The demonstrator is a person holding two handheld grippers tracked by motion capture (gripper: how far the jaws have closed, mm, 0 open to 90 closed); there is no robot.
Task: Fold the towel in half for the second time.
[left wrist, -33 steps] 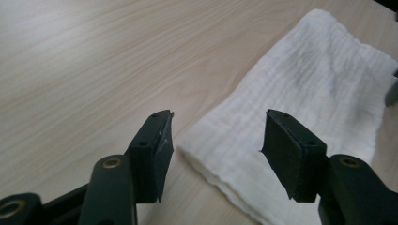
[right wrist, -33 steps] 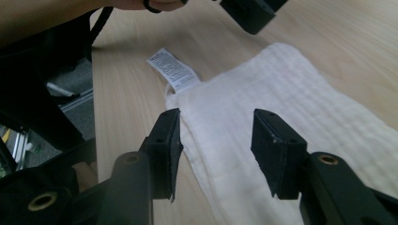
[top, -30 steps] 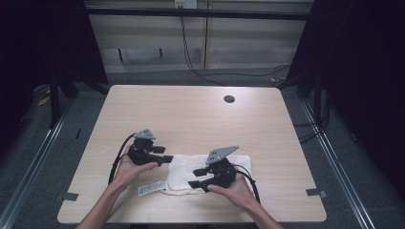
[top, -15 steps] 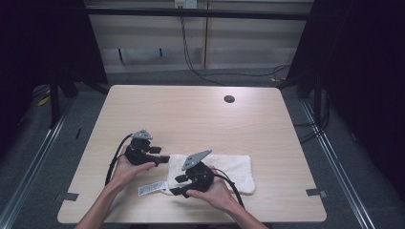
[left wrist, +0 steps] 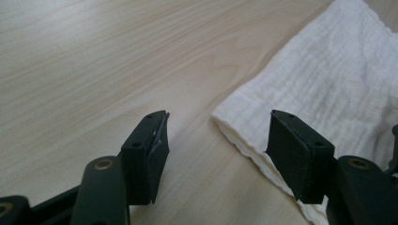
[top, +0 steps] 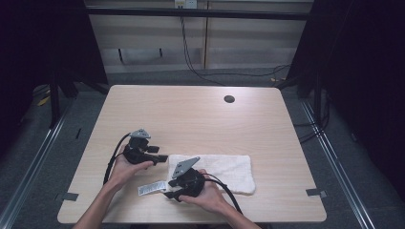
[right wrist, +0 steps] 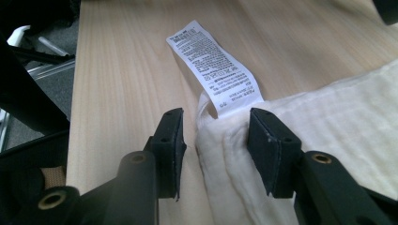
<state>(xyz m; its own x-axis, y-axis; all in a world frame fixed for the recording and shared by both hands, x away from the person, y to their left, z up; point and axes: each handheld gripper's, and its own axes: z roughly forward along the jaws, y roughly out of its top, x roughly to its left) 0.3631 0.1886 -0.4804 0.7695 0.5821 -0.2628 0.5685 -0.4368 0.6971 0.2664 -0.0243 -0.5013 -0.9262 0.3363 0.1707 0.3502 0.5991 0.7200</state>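
A white folded towel (top: 224,169) lies flat on the wooden table (top: 191,119), near the front edge, with a printed care label (top: 152,188) sticking out of its front left corner. My left gripper (top: 162,158) is open at the towel's far left corner. In the left gripper view that corner (left wrist: 248,122) lies between the jaws, close to the right one. My right gripper (top: 168,192) is open at the front left corner. In the right gripper view its jaws straddle the towel's (right wrist: 338,122) thick edge just below the label (right wrist: 216,70).
A small dark round hole (top: 229,99) sits at the table's far right. Cables trail from both grippers toward the front edge. Dark floor and metal rails (top: 33,162) flank the table. The far half of the tabletop is bare wood.
My right gripper has slid left along the towel's front edge, from its middle to the corner with the label. The left gripper has shifted slightly at the far left corner.
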